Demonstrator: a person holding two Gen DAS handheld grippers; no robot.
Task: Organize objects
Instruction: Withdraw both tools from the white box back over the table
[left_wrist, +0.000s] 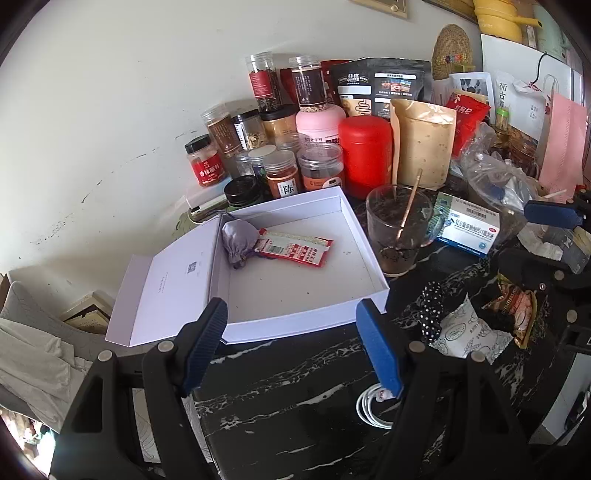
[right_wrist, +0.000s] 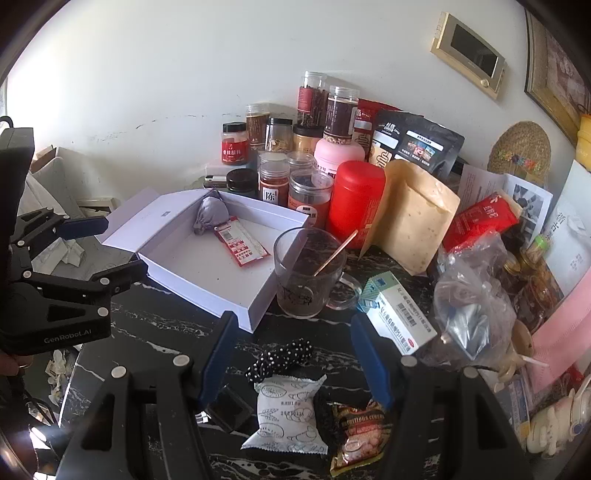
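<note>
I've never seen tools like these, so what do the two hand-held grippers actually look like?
Each is a black plastic frame with round silver pivot pins and two long fingers faced with ribbed blue pads. The left gripper and right gripper look identical. The left one's side carries white lettering reading GenRobot.AI.

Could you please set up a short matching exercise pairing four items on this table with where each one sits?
Things:
1. grey pouch
2. white snack packet
3. glass mug
4. red canister

Places:
A. on the black marble table, between the right claw's fingers in the right wrist view
B. inside the white box, in a far corner
C. behind the mug, among the jars
D. just outside the box, with a stick leaning in it

Pairs: 1-B, 2-A, 3-D, 4-C
</note>
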